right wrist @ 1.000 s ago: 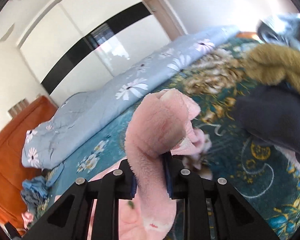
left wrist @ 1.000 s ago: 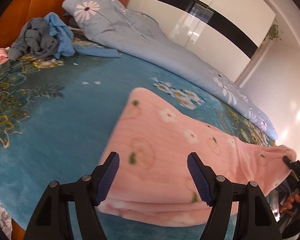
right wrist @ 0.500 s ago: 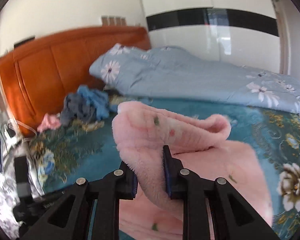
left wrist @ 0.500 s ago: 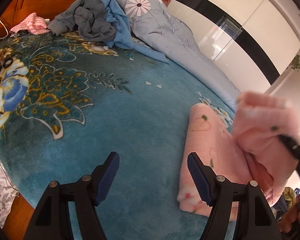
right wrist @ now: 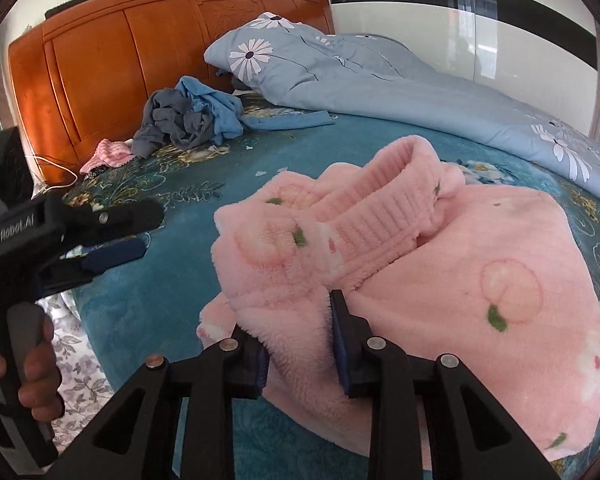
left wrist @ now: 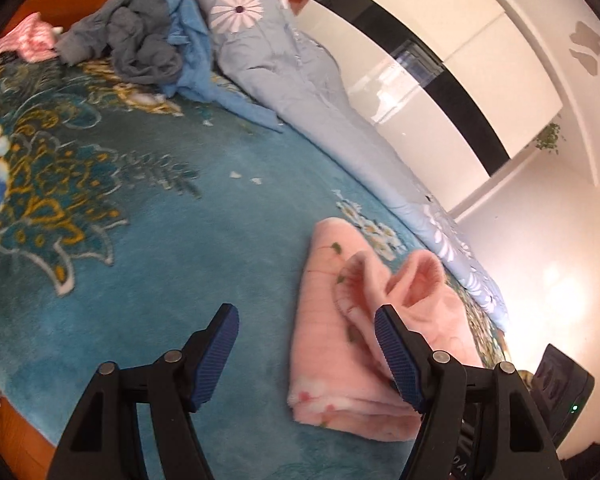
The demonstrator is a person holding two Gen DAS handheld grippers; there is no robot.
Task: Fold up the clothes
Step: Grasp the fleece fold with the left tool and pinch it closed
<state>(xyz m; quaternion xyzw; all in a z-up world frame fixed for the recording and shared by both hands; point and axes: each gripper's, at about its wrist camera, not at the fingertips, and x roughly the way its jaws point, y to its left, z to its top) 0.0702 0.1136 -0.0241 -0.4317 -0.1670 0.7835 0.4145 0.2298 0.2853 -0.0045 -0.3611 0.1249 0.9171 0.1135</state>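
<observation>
On the bed: the pink fleece garment [right wrist: 460, 280] lies on the teal blanket [left wrist: 180, 240], already doubled into a thick pad, with its ribbed cuff part laid over the top
Step in hand: the last fold of this garment; the right claw [right wrist: 300, 344] has laid the loose ribbed part onto the pad and is letting it go
Right claw: its jaws are opening, with a bunch of the pink fleece between them; the pads seem to touch the fleece yet, so I judge the hold is not fully released
Left claw: the left claw [left wrist: 306, 352] stands wide and holds nothing; it hangs over the blanket just beside the near edge of the garment
Next move, my judgement: open the right claw fully and draw it back without dragging the fleece, then press the raised cuff flat, since it stands up like a tube and may spring open
Only in the right wrist view: the grip on the fleece, the ribbed texture of the cuff, the hand [right wrist: 24, 368] of the person on the handle of the left tool, and the wooden headboard [right wrist: 120, 52]
Only in the left wrist view: the stacked layers at the near edge of the fold, and the free blanket to the left where a next garment could go
In both views: the heap of grey and blue clothes [left wrist: 140, 36] near the headboard, well apart, not folded yet
</observation>
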